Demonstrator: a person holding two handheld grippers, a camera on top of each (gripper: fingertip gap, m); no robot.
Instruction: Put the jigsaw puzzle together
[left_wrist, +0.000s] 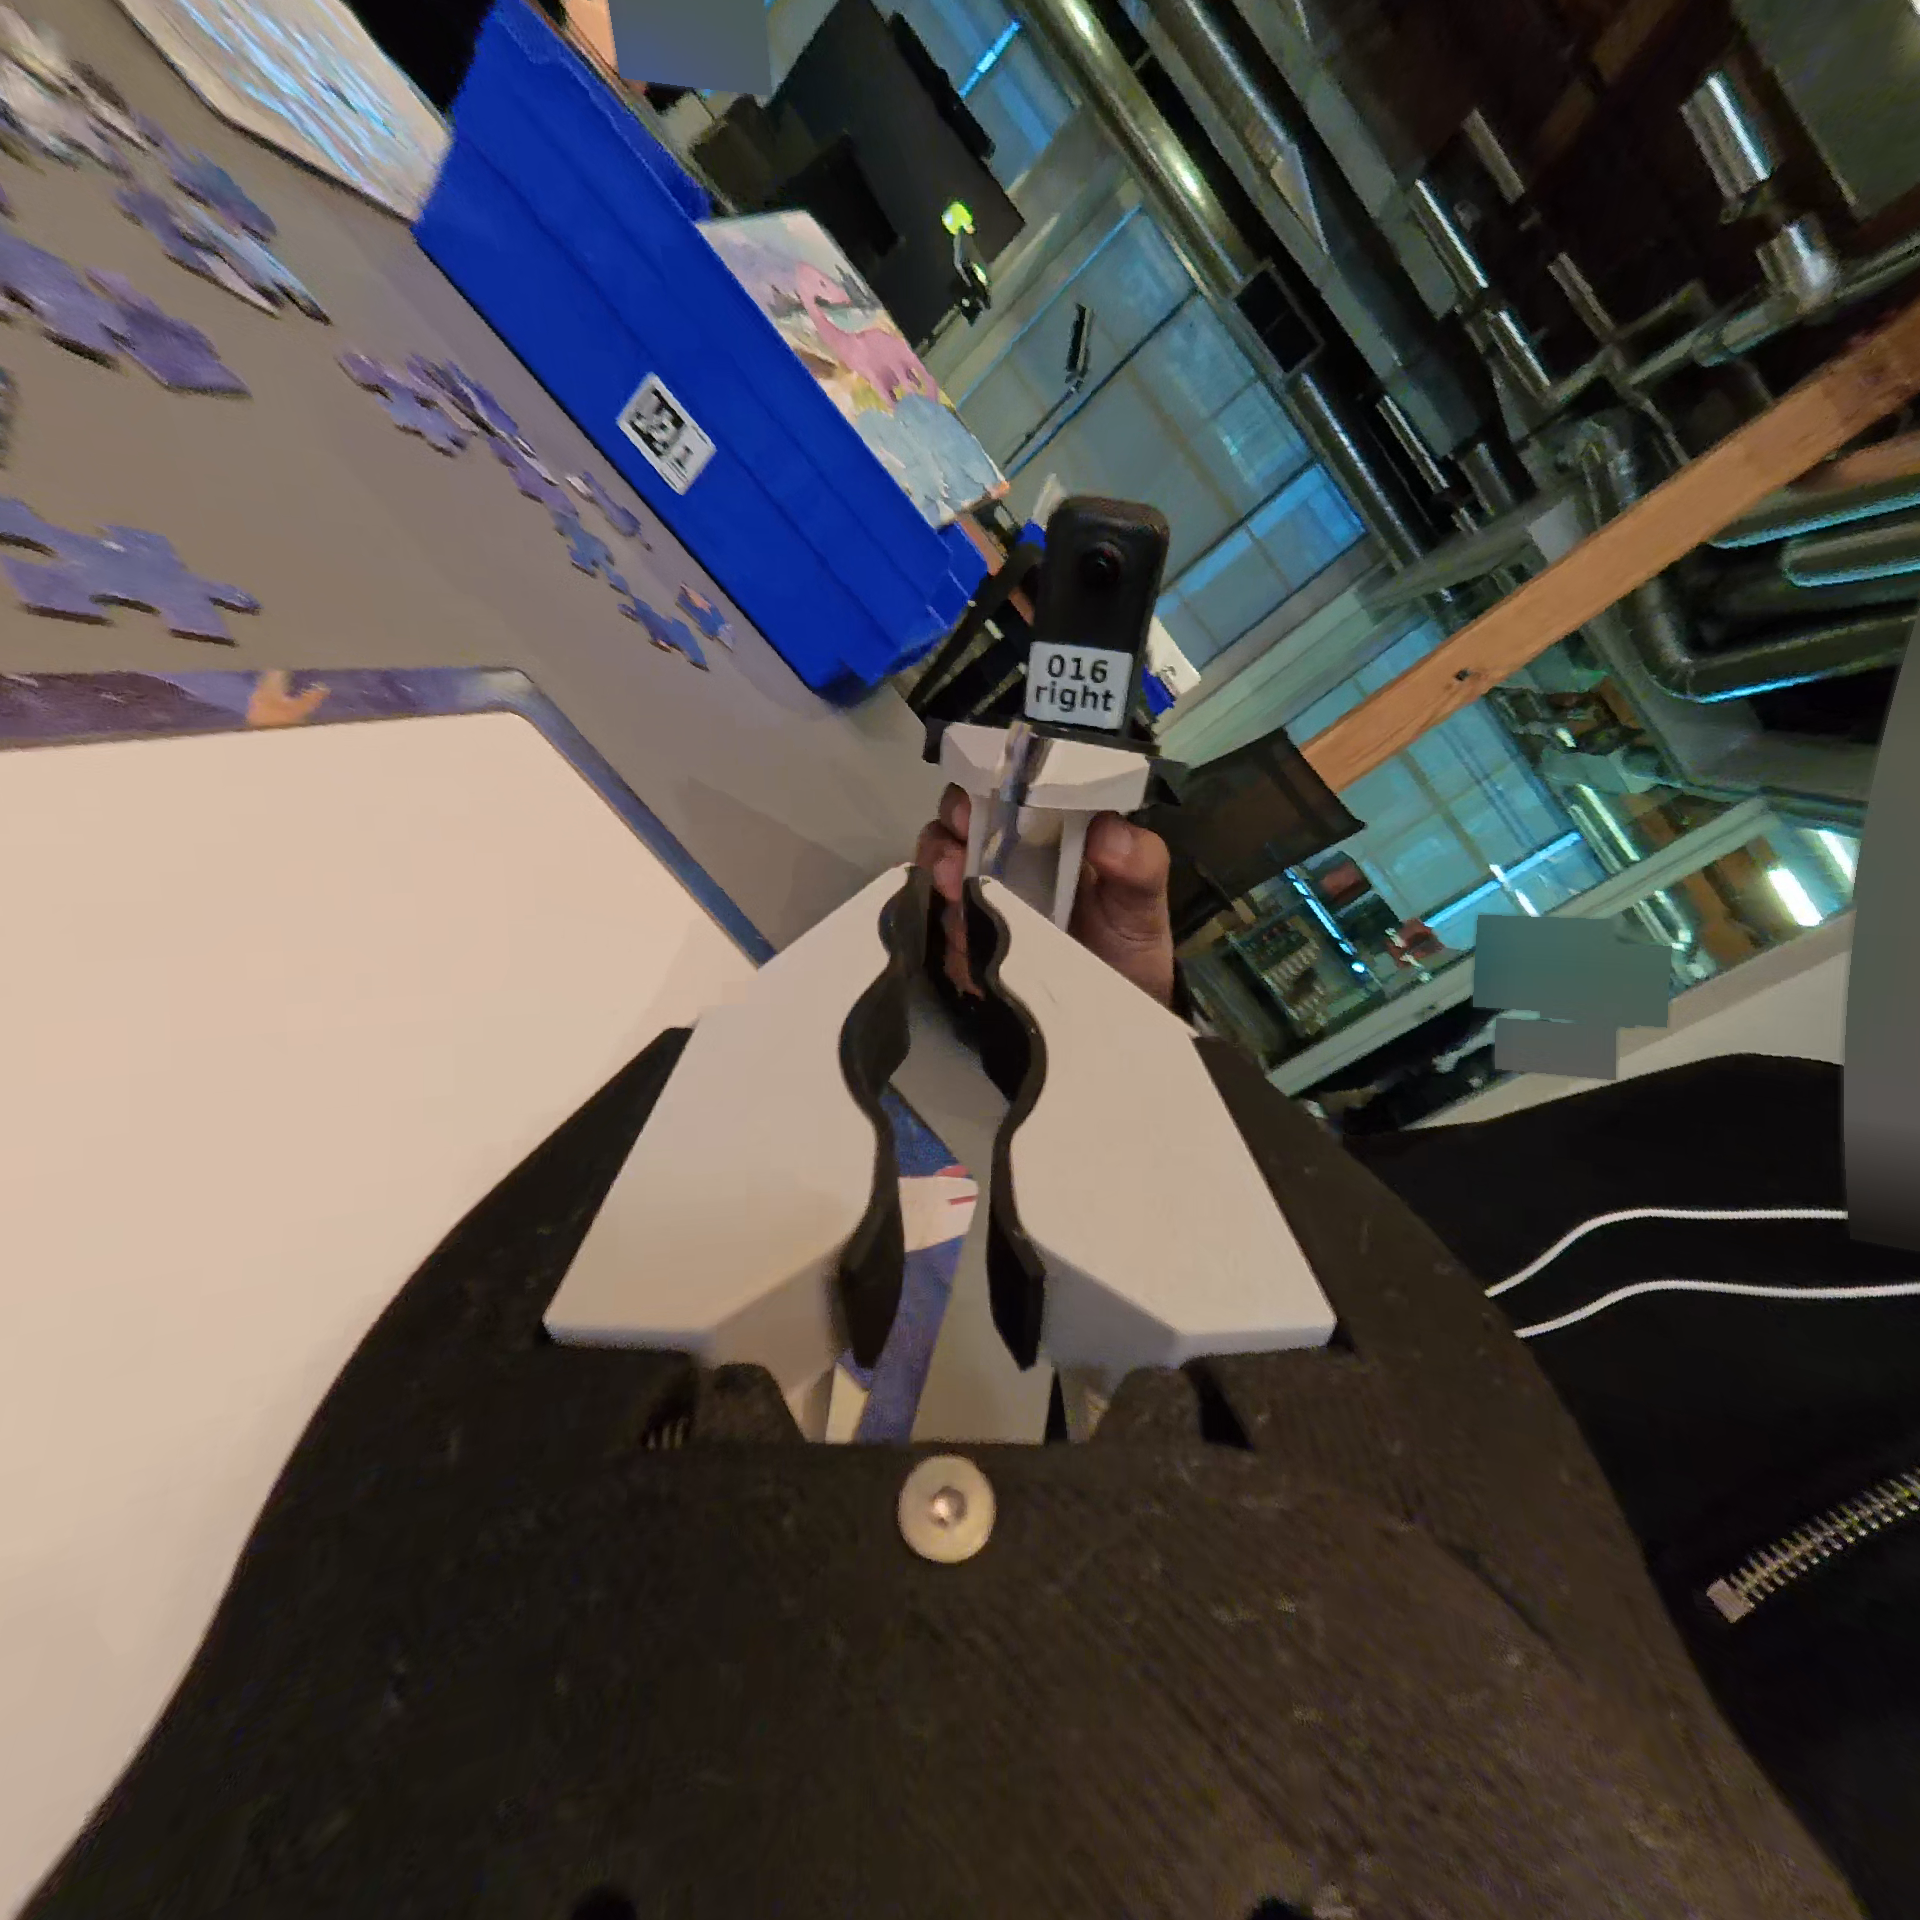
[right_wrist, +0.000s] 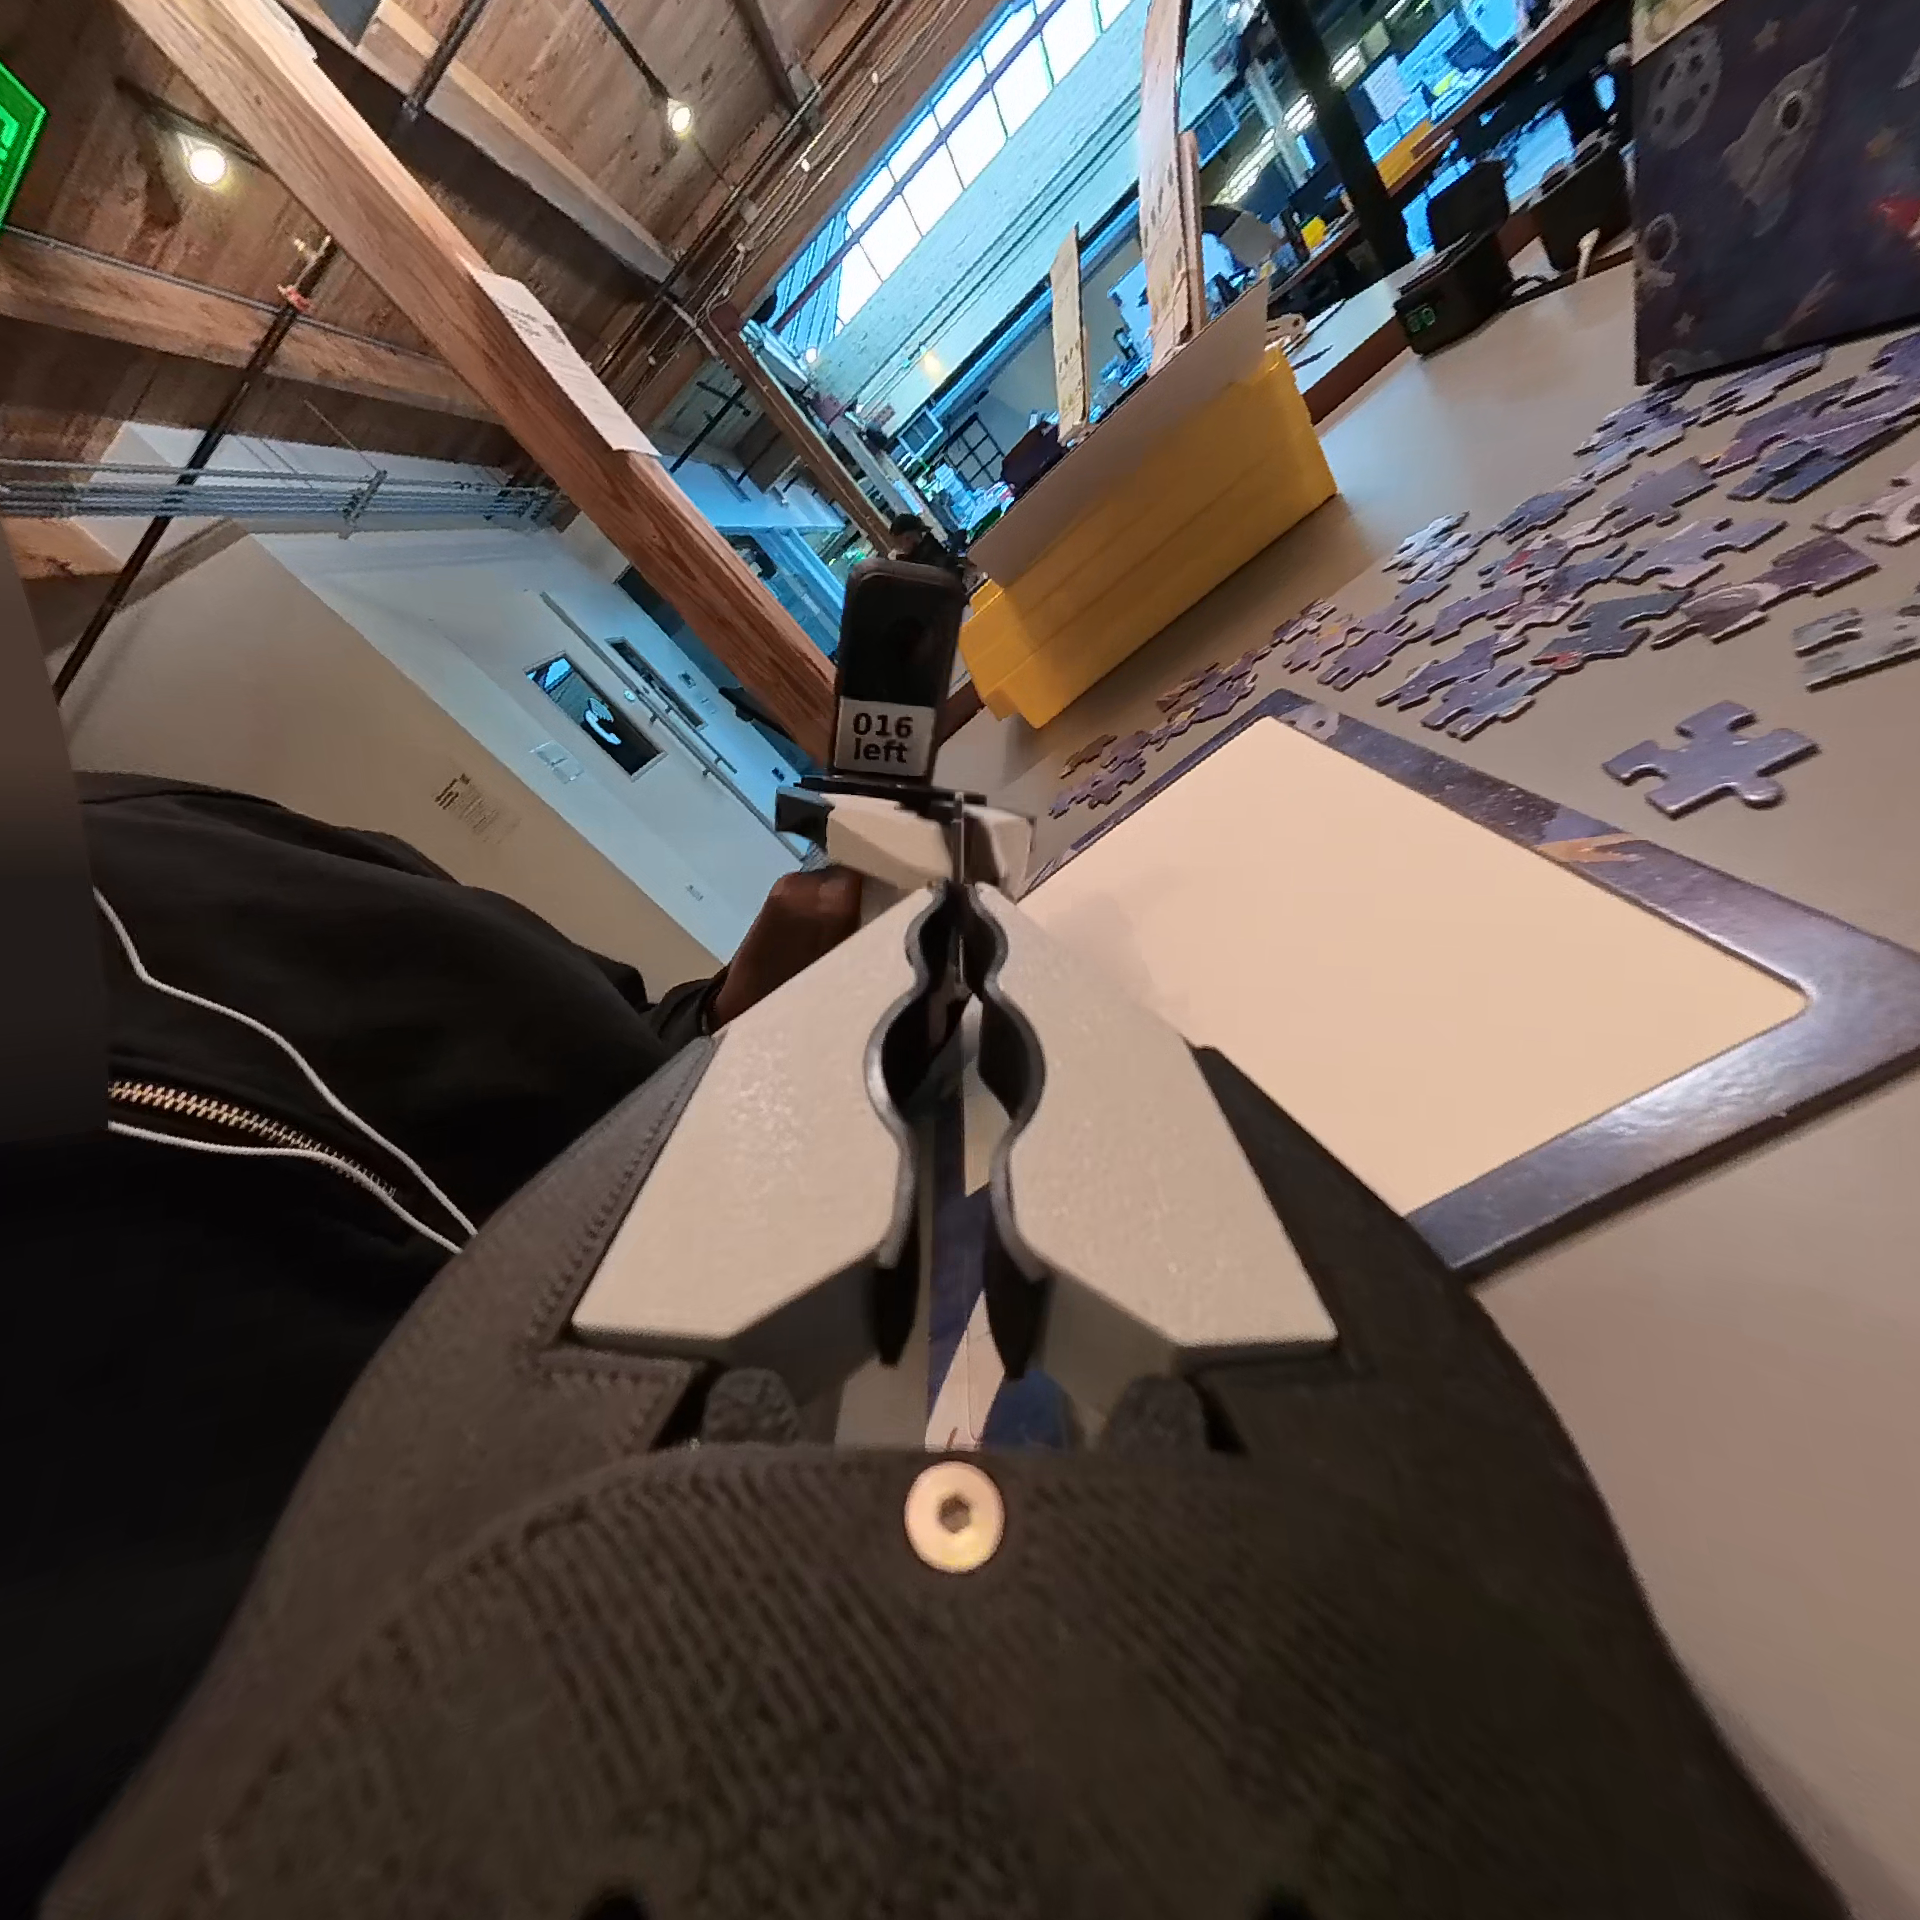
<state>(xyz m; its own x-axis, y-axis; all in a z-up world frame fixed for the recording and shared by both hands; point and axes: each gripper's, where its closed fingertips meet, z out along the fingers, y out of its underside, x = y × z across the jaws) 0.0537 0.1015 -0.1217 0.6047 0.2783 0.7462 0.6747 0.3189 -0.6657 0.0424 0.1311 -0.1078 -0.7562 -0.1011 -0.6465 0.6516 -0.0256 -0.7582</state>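
Between both grippers' fingers (left_wrist: 883, 1049), puzzle piece (left_wrist: 925, 1205).

We see even indoor light with cool blue daylight from the windows (left_wrist: 1278, 436) and warm ceiling lamps (right_wrist: 206, 163); wide-angle bending curves the edges, and loose puzzle pieces (left_wrist: 114, 312) blur.

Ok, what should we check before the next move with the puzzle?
1. Piece in left gripper: cannot tell, jaws nearly closed.
2. Piece in right gripper: cannot tell, same narrow gap.
3. Room between grippers: not ok, they point tip to tip.
4. Puzzle frame has space: ok, its white middle is bare.
5. Loose pieces on the table: ok, plenty.
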